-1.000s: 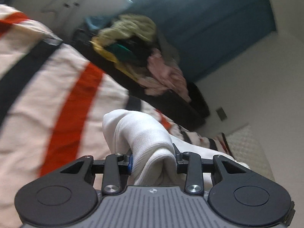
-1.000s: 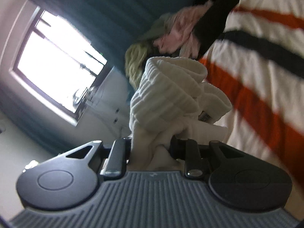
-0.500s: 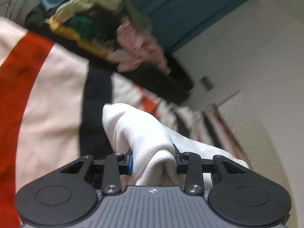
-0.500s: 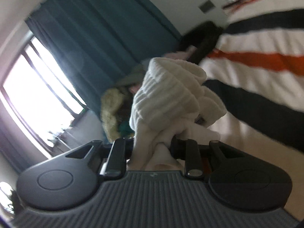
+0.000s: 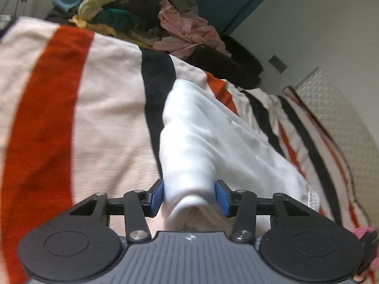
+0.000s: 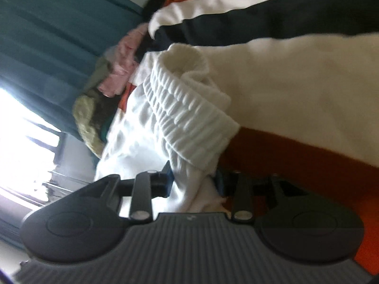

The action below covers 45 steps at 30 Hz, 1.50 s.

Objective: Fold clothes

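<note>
Left gripper [image 5: 188, 197] is pinching a bunched fold of the white garment [image 5: 213, 142], jaws partly closed; right gripper [image 6: 194, 183] is clamping its ribbed waistband [image 6: 184, 116]. Garment is lying across the striped blanket [image 5: 106, 108]. Probably laying it flat; next needs spreading before folding.

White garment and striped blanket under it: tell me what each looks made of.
The white garment with the ribbed elastic band looks like soft knitted cotton or fleece jersey, matte; the gathered ribs suggest a stretch waistband. The cream blanket with orange and black stripes looks like a fuzzy woven or knitted throw, matte and slightly napped. Blur leaves the fibre open.
</note>
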Each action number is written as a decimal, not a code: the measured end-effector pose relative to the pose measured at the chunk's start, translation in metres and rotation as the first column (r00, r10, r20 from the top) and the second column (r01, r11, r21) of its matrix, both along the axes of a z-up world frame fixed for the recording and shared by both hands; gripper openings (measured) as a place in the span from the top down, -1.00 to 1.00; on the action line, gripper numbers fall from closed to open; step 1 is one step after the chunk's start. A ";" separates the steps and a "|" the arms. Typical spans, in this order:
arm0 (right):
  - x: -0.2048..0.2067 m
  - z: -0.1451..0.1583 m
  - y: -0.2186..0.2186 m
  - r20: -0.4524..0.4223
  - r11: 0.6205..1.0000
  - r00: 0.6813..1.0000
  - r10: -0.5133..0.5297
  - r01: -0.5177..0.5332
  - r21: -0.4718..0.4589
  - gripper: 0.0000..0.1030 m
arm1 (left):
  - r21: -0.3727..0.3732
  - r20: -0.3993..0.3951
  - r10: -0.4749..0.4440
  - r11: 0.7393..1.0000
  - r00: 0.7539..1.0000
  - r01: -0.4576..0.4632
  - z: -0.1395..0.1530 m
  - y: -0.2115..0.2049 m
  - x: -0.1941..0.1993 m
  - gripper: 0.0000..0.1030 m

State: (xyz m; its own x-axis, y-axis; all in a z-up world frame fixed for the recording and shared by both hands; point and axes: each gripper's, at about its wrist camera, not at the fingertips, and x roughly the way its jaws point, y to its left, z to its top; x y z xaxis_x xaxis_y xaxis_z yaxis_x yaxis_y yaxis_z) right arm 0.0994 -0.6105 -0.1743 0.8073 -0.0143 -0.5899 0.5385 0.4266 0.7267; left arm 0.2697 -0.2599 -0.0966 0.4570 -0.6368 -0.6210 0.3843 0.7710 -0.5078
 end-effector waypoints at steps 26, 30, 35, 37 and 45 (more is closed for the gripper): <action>-0.155 0.245 0.118 0.080 0.776 0.952 0.296 -0.190 -0.602 -0.72 | 0.121 0.519 -0.061 0.993 0.852 -0.003 0.266 0.061 -0.274 -0.99; -0.182 0.250 0.140 0.124 0.735 0.936 0.328 -0.170 -0.657 -0.71 | 0.143 0.576 -0.058 0.989 0.815 -0.032 0.270 0.067 -0.317 -0.99; -0.211 0.246 0.165 0.160 0.690 0.936 0.314 -0.109 -0.715 -0.71 | 0.133 0.596 -0.034 0.989 0.802 -0.058 0.257 0.079 -0.352 -0.99; -0.220 0.243 0.175 0.171 0.670 0.932 0.319 -0.094 -0.736 -0.71 | 0.134 0.602 -0.020 0.988 0.798 -0.077 0.249 0.084 -0.360 -0.99; -0.230 0.211 0.207 0.157 0.617 0.936 0.315 -0.077 -0.783 -0.71 | 0.144 0.610 0.017 0.981 0.792 -0.132 0.216 0.101 -0.365 -0.99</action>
